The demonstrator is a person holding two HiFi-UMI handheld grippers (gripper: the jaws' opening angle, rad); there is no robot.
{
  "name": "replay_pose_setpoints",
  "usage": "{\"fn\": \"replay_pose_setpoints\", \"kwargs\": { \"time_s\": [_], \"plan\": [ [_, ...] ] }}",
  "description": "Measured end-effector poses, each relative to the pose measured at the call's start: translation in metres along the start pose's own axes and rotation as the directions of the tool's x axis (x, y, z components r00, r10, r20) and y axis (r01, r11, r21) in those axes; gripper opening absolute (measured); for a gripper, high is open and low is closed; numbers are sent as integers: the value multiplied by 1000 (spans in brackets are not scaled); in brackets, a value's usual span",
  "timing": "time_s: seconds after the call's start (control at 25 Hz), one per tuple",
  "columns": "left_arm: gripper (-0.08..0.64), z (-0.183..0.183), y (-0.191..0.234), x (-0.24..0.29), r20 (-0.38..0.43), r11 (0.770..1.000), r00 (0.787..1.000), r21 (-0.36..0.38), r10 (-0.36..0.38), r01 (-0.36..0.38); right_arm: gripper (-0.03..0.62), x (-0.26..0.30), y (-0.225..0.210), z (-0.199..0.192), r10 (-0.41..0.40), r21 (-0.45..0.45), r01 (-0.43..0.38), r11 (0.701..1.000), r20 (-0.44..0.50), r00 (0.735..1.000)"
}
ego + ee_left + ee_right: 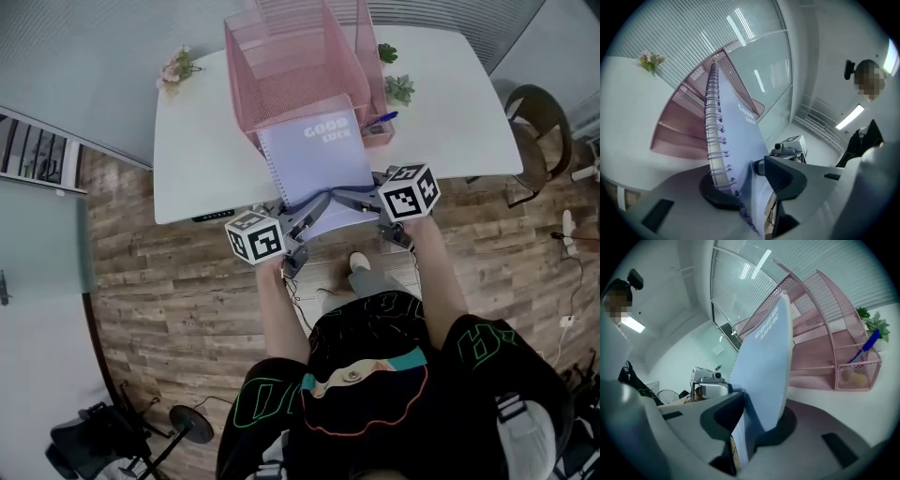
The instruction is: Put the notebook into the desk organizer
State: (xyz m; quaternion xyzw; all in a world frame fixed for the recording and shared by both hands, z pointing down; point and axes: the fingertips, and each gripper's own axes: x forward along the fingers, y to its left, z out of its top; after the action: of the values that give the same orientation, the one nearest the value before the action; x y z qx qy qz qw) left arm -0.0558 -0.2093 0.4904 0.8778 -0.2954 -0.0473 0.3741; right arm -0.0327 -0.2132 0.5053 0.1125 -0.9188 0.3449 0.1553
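On the right gripper (pixel 757 423) the fingers pinch the notebook (pixel 314 159) by its corner farthest from the desk organizer (pixel 281 66). The left gripper (pixel 743 180) has its fingers parted, loose about the spiral edge. The notebook leans against the organizer's front, not yet slotted, so next it likely needs lifting and sliding in. The organizer stands on a white tabletop (pixel 197 141) over a wood floor (pixel 141 244).

Bright office corner: a white table (pixel 202 159) on a wood-plank floor (pixel 141 281).
The table's far edge faces a grey ribbed wall (pixel 84 37). A dark round-backed chair (pixel 539 112) stands to the right and a pale glass panel (pixel 37 253) to the left. Small green plants (pixel 398 89) sit at the table's far right, a posy of flowers (pixel 175 67) at its far left. Strip lights (pixel 851 117) glow on the pale ceiling near a glass partition (pixel 764 75).
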Motion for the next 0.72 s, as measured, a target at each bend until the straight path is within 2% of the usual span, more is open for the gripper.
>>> {"fn": "replay_pose_setpoints", "kwargs": {
  "time_s": [0.12,0.24,0.4,0.56,0.64,0.72],
  "plan": [
    [214,13,1,5,2,999,999,-11,-41,41,75,1,-7,15,13,41,-14,999,22,1000],
    [276,18,1,7,-41,998,997,-7,-69,69,75,3,-10,23,61,150,-68,986,52,997],
    [343,20,10,1,-109,996,994,83,-10,19,74,3,-10,35,104,216,-131,968,133,986],
    [391,24,18,-20,-148,987,987,158,58,-35,65,3,-17,50,83,275,-133,952,186,979],
    [385,14,19,-34,-212,983,975,180,69,-31,62,4,-20,57,70,302,-132,944,211,975],
    [375,-4,18,-46,-305,980,949,199,78,-16,63,4,-19,64,70,328,-151,932,246,967]
  ]
}}
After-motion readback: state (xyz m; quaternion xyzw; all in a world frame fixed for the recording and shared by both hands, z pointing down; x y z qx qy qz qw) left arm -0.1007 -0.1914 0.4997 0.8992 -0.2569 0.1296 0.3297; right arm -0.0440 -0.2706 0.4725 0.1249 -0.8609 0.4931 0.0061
